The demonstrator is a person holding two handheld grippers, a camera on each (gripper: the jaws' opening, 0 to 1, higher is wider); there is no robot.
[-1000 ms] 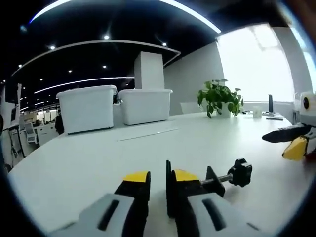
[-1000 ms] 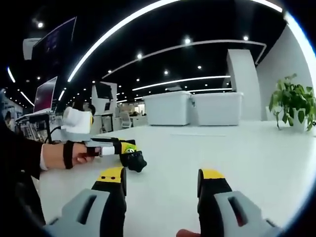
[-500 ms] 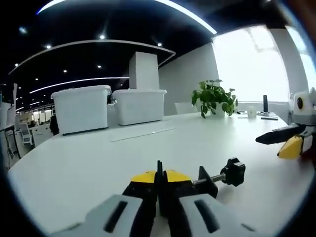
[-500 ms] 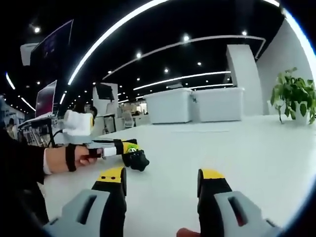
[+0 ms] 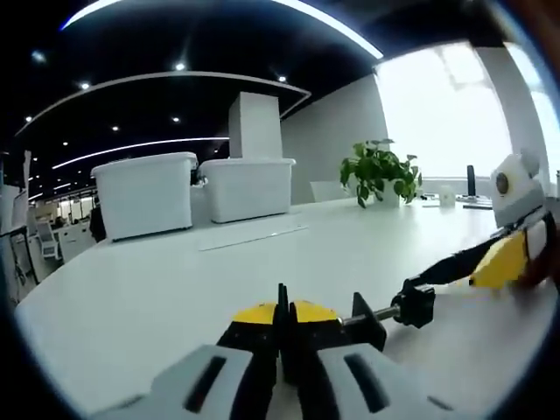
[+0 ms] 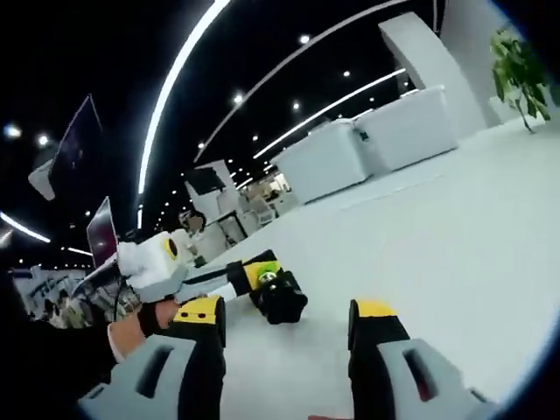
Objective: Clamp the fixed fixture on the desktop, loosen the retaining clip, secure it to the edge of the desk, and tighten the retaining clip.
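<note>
White desktop [image 5: 157, 289] stretches out under dim office lights, two pale bins [image 5: 197, 188] and a potted plant [image 5: 381, 171] at the far edge. Low centre of the left gripper view, the left gripper [image 5: 282, 317] has its jaws pinched together on the black frame of the fixture [image 5: 367, 317]; half a second ago they were just as tight, a full second ago parted. So the clamp step looks done.

Now the news: the right gripper [image 5: 437, 273] has swung in from the right edge, its dark tip right at the black knob [image 5: 418, 303], where before it sat well apart. In the right gripper view the whole frame has rolled and the knob [image 6: 280, 297] sits larger, lower centre, just ahead of the right gripper [image 6: 284, 317], whose jaws stand wide, nothing between them. My read: loosening the retaining clip is next, once those jaws straddle the knob and close.
</note>
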